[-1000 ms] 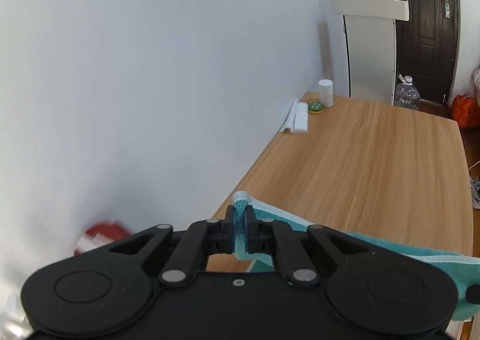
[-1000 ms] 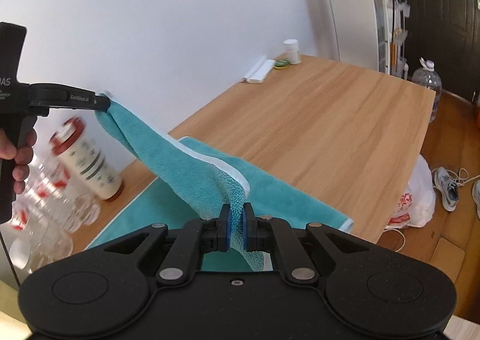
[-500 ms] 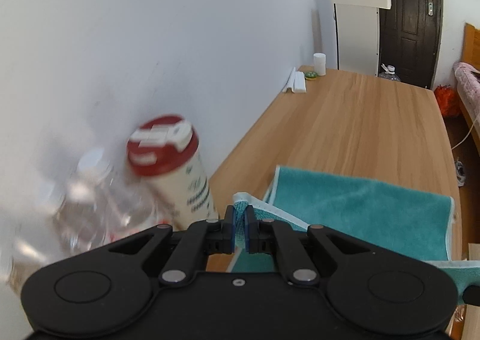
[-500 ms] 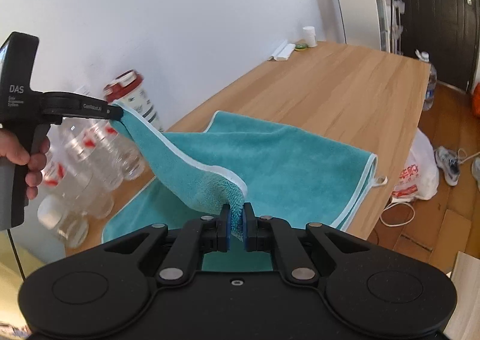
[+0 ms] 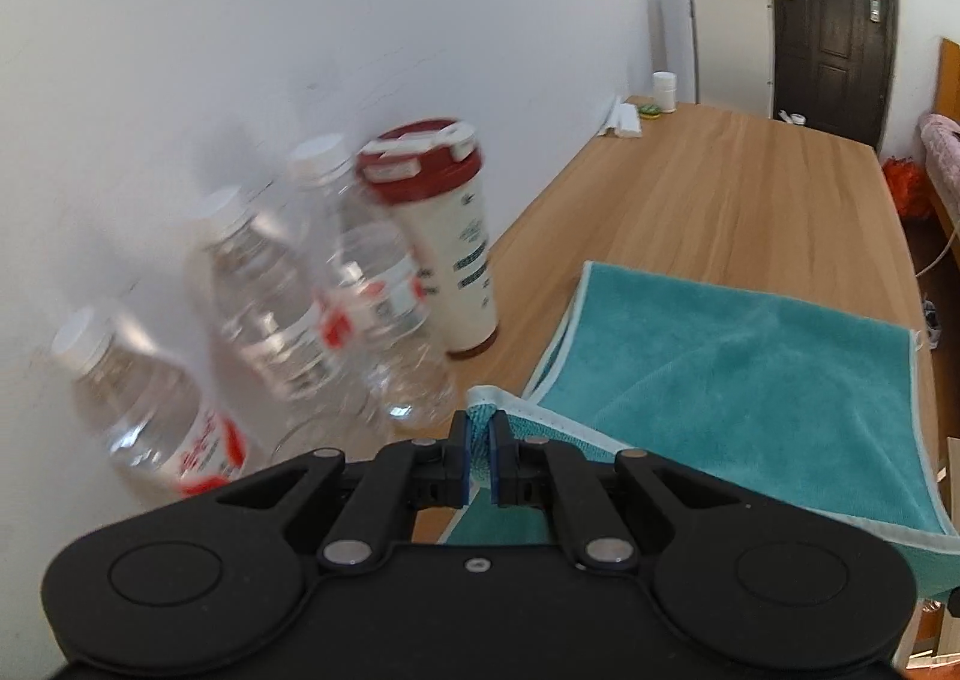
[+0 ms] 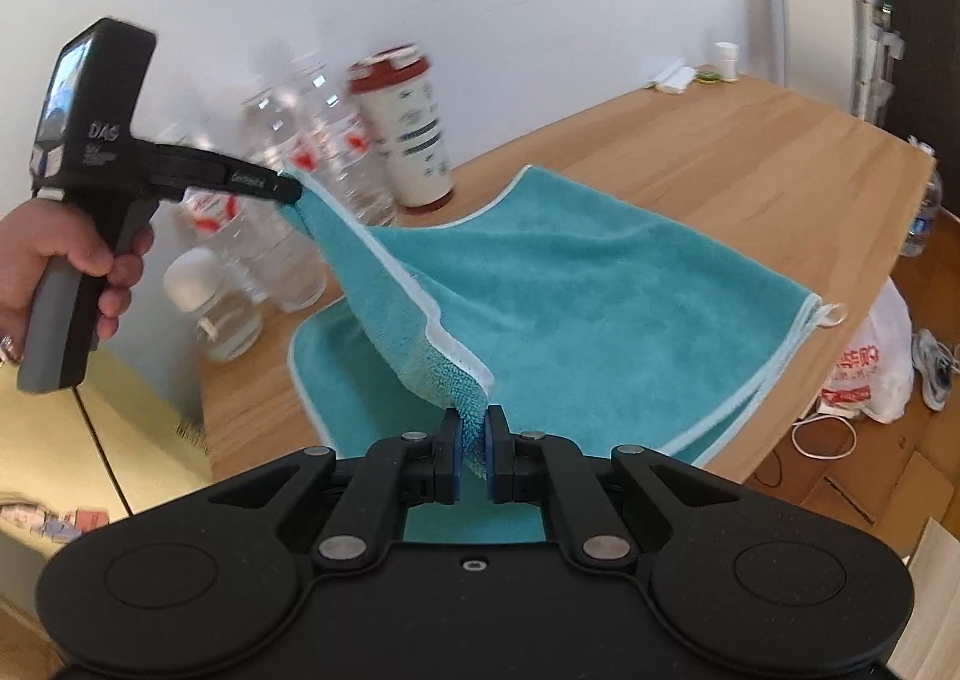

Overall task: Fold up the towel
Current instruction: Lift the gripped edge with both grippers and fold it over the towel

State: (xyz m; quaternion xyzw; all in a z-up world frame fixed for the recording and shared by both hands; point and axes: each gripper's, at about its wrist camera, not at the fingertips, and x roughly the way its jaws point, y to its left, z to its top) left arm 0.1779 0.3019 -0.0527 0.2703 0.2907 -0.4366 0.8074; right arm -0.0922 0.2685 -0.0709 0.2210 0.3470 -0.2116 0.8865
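Observation:
A teal towel (image 6: 600,290) with a pale border lies spread on the wooden table (image 6: 750,140), its far part flat. Its near edge is lifted off the table and stretched between both grippers. My left gripper (image 5: 478,440) is shut on one corner of the towel (image 5: 720,368). In the right wrist view the left gripper (image 6: 288,191) shows from the side, held by a hand (image 6: 54,260). My right gripper (image 6: 472,440) is shut on the other near corner.
Several clear water bottles (image 5: 282,308) and a red-lidded canister (image 5: 444,236) stand against the white wall, close to the left gripper. Small items (image 5: 660,92) sit at the table's far end. A plastic bag (image 6: 870,368), shoes and cardboard lie on the floor to the right.
Both grippers have pulled back toward me with the towel corners, drawing the lifted edge over the flat part. The bottles and more of the spread towel have come into view.

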